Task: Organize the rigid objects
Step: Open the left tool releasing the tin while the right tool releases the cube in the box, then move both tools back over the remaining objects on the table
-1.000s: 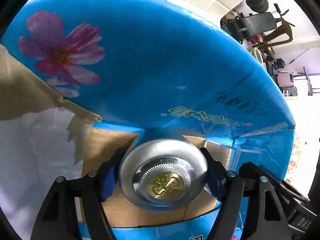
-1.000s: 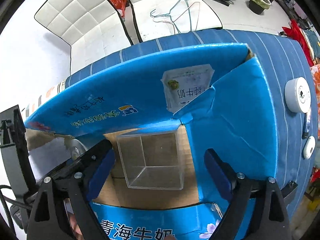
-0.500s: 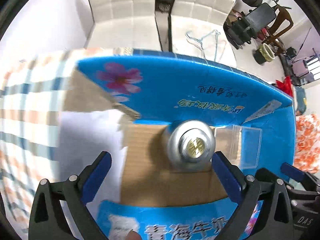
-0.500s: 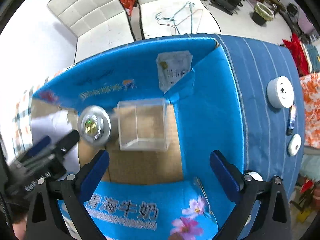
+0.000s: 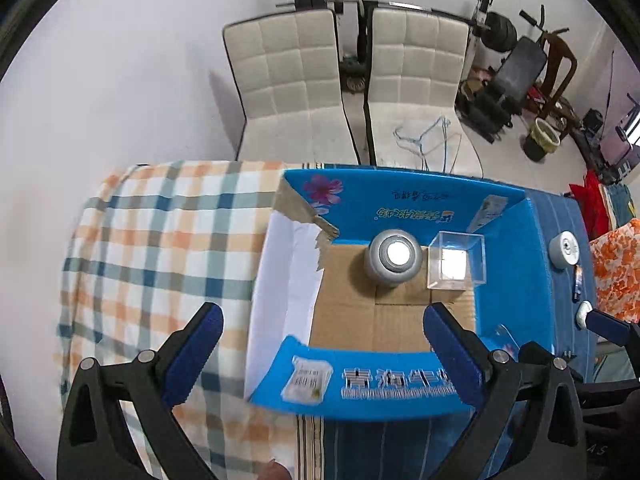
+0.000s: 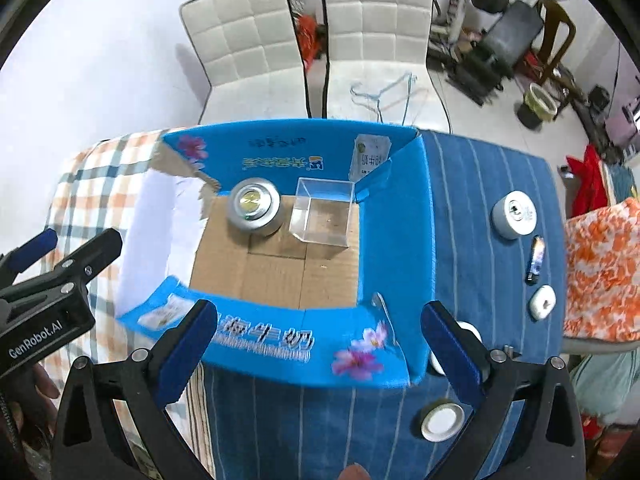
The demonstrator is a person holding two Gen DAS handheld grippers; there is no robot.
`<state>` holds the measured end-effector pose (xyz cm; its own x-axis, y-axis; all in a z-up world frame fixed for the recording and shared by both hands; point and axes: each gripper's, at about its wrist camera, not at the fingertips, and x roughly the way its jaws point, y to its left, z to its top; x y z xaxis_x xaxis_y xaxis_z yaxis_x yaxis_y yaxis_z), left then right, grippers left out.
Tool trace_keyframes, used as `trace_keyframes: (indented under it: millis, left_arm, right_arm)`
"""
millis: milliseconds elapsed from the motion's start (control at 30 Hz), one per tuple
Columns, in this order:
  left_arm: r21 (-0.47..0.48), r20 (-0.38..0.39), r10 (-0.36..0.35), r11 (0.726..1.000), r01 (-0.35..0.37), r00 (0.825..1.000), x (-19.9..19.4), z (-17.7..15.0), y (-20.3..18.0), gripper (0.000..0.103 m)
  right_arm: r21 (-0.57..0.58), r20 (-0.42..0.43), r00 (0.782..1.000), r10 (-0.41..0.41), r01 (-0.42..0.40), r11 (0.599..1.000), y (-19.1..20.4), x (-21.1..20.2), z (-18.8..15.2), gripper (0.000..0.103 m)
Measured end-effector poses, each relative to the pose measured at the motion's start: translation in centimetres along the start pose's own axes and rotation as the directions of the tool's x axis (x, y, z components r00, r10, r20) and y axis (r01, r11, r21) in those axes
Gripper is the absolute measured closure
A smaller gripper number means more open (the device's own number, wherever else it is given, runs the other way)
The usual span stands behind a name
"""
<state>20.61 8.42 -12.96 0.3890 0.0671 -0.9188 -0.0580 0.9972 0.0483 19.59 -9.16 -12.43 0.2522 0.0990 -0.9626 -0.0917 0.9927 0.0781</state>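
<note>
From your left wrist cam, your left gripper (image 5: 322,344) hangs wide open and empty above the blue cardboard box (image 5: 508,268), with the silver can (image 5: 394,258) standing inside just beside the clear plastic cube (image 5: 456,260). Right wrist cam: your right gripper (image 6: 320,340) is spread open too, holding nothing, over the box's near flap, and a white round container (image 6: 514,215), a lighter (image 6: 535,259) and a white lid (image 6: 442,422) sit out on the striped blue cloth (image 6: 480,184).
</note>
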Motion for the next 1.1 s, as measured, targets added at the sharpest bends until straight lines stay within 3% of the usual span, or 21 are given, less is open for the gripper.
trace_keyframes:
  millis: [333, 567, 733, 900, 1067, 1100]
  left_arm:
    - [-0.015, 0.065, -0.016, 1.000, 0.017, 0.998, -7.4, -3.0, -1.7, 0.000]
    - [0.022, 0.077, -0.082, 0.997, 0.080, 0.994, -9.3, -4.5, -5.7, 0.000]
    - [0.117, 0.024, -0.150, 0.982, 0.146, 0.988, -7.3, -6.4, -12.6, 0.000]
    - [0.241, -0.074, -0.207, 0.945, 0.219, 0.976, -3.0, -10.1, -21.5, 0.000]
    - [0.326, -0.174, -0.177, 0.918, 0.226, 0.969, 2.5, -13.9, -28.3, 0.000]
    - [0.336, -0.187, -0.163, 0.916, 0.219, 0.969, 3.5, -14.5, -29.3, 0.000]
  right_arm:
    - [-0.014, 0.072, 0.995, 0.066, -0.065, 0.998, -0.9, -7.5, -4.4, 0.000]
    - [0.092, 0.073, 0.995, 0.063, -0.069, 0.993, -7.3, -9.0, -6.5, 0.000]
    - [0.265, 0.007, 1.000, 0.000, -0.002, 0.964, -16.3, -6.5, -8.8, 0.000]
    - [0.390, -0.064, 0.998, -0.017, 0.041, 0.920, -24.7, -1.7, -12.1, 0.000]
    - [0.427, -0.153, 0.988, 0.018, 0.049, 0.903, -29.9, 6.0, -14.5, 0.003]
    - [0.425, -0.170, 0.985, 0.033, 0.043, 0.904, -30.2, 7.4, -14.7, 0.008]
